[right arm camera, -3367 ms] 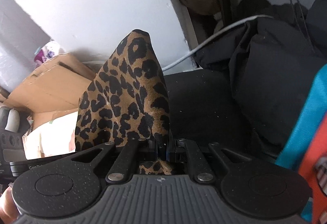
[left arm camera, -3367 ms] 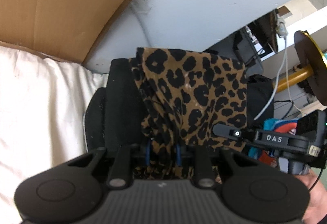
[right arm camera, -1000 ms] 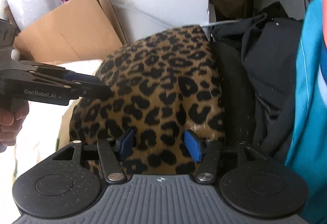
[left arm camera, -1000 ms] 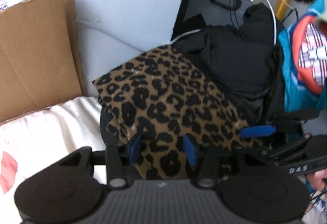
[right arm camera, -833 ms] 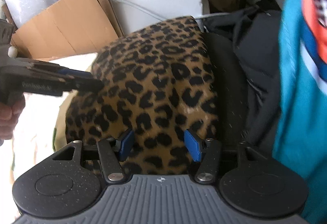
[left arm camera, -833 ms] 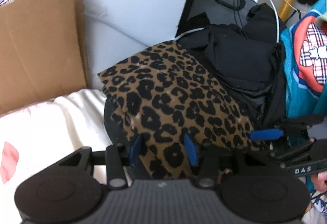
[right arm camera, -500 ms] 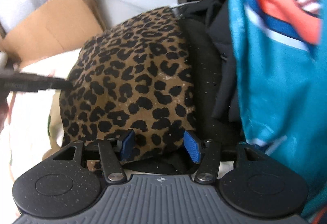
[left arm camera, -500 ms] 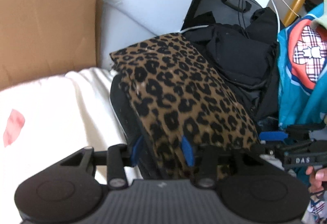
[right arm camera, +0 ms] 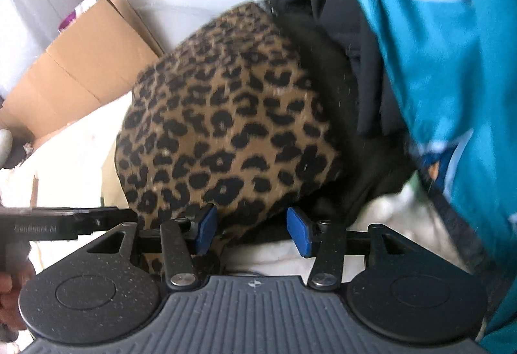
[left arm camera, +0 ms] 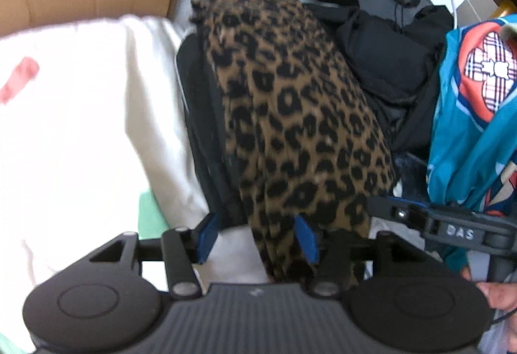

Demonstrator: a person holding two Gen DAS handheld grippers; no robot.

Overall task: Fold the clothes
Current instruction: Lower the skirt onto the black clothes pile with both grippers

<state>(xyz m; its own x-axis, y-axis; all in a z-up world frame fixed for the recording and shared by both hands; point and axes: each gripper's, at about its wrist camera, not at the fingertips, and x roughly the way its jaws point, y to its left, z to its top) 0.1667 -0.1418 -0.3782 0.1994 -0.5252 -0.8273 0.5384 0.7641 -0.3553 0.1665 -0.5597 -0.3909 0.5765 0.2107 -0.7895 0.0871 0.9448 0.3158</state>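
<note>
Left gripper (left arm camera: 257,239): its blue-padded fingers are being held wide apart — nothing is being gripped; the near edge of the leopard-print garment (left arm camera: 290,114) is hanging between them.
Right gripper (right arm camera: 252,229): its fingers are likewise being kept spread, with no cloth pinched; the garment's near edge is lying just ahead of them.
Leopard-print garment: it is being seen folded, draped over a black cushion (left arm camera: 206,134), beside the white bedding (left arm camera: 80,114).
Black clothing (left arm camera: 387,63): it is being seen piled just right of the garment.
Teal printed garment (right arm camera: 436,47): it is hanging at the far right.
Cardboard box (right arm camera: 87,63): it is standing behind, to the left.
</note>
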